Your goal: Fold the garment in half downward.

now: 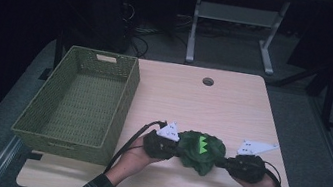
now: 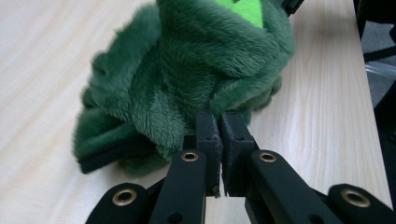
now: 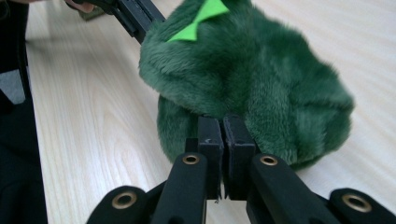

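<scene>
A dark green plush toy (image 1: 201, 152) with bright green felt spikes (image 1: 203, 143) lies bunched near the table's front edge, between both hands. My left gripper (image 1: 177, 147) meets its left side, and in the left gripper view the jaws (image 2: 220, 126) are pressed together on a fold of the fur (image 2: 196, 70). My right gripper (image 1: 222, 160) meets the toy's right side, its jaws (image 3: 222, 130) likewise closed on the fur (image 3: 252, 79). The toy rests on the wood. The pinched fabric itself is hidden between the jaws.
An open green wicker basket (image 1: 48, 125) with nothing in it stands on the table's left part, close to my left hand. The light wooden table (image 1: 193, 103) has a cable hole (image 1: 208, 81) at the back. Desk legs and cables lie on the floor beyond.
</scene>
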`<state>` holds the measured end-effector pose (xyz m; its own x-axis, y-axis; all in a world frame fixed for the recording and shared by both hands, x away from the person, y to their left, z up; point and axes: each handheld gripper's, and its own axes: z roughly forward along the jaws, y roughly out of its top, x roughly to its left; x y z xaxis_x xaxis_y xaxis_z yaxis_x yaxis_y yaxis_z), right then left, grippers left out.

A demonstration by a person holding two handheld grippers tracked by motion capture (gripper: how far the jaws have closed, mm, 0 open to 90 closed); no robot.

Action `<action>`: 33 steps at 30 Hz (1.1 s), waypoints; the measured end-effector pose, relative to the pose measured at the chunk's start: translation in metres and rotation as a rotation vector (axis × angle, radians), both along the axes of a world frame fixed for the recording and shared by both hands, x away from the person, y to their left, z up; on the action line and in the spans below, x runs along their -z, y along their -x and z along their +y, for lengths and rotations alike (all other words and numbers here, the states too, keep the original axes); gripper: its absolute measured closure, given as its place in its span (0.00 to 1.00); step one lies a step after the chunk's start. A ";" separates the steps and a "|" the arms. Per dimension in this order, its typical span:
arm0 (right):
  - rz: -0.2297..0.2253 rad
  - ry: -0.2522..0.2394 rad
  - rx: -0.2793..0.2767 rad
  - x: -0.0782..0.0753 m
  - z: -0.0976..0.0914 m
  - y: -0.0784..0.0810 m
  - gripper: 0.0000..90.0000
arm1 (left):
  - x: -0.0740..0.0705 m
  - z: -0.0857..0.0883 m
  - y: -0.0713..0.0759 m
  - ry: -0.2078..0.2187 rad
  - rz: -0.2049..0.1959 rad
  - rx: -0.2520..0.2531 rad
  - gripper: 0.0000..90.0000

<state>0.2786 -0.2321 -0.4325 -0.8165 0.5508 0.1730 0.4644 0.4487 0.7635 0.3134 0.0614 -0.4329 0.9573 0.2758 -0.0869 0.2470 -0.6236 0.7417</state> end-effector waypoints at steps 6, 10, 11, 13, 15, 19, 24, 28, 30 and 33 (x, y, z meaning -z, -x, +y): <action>0.046 0.049 -0.015 0.017 0.005 -0.002 0.97 | 0.014 -0.005 0.002 -0.040 0.018 0.022 0.96; 0.073 0.077 -0.030 0.026 0.009 -0.004 0.97 | 0.023 -0.008 0.003 -0.065 0.022 0.027 0.96; 0.081 0.074 -0.032 0.028 0.009 -0.004 0.97 | 0.025 -0.010 0.003 -0.075 0.025 0.034 0.96; 0.090 0.087 -0.034 0.032 0.010 -0.005 0.97 | 0.030 -0.012 0.004 -0.087 0.027 0.036 0.96; 0.095 0.092 -0.042 0.035 0.011 -0.007 0.97 | 0.033 -0.014 0.004 -0.092 0.027 0.042 0.96; 0.097 0.091 -0.041 0.036 0.012 -0.007 0.94 | 0.032 -0.013 0.003 -0.076 0.036 0.035 0.95; 0.075 0.052 -0.044 0.026 0.006 -0.001 0.77 | 0.023 -0.007 0.009 -0.059 0.033 0.027 0.81; 0.060 0.024 -0.036 0.016 0.000 0.007 0.71 | 0.014 0.000 0.016 -0.038 0.031 0.021 0.73; 0.059 0.009 -0.033 0.012 -0.002 0.011 0.68 | 0.009 0.004 0.019 -0.032 0.034 0.021 0.70; 0.051 -0.016 -0.034 0.006 -0.007 0.018 0.67 | 0.003 0.008 0.027 -0.014 0.026 0.017 0.67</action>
<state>0.2611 -0.2389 -0.4386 -0.8245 0.5198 0.2235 0.4879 0.4531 0.7461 0.2869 0.0698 -0.4359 0.9593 0.2609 -0.1080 0.2553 -0.6380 0.7265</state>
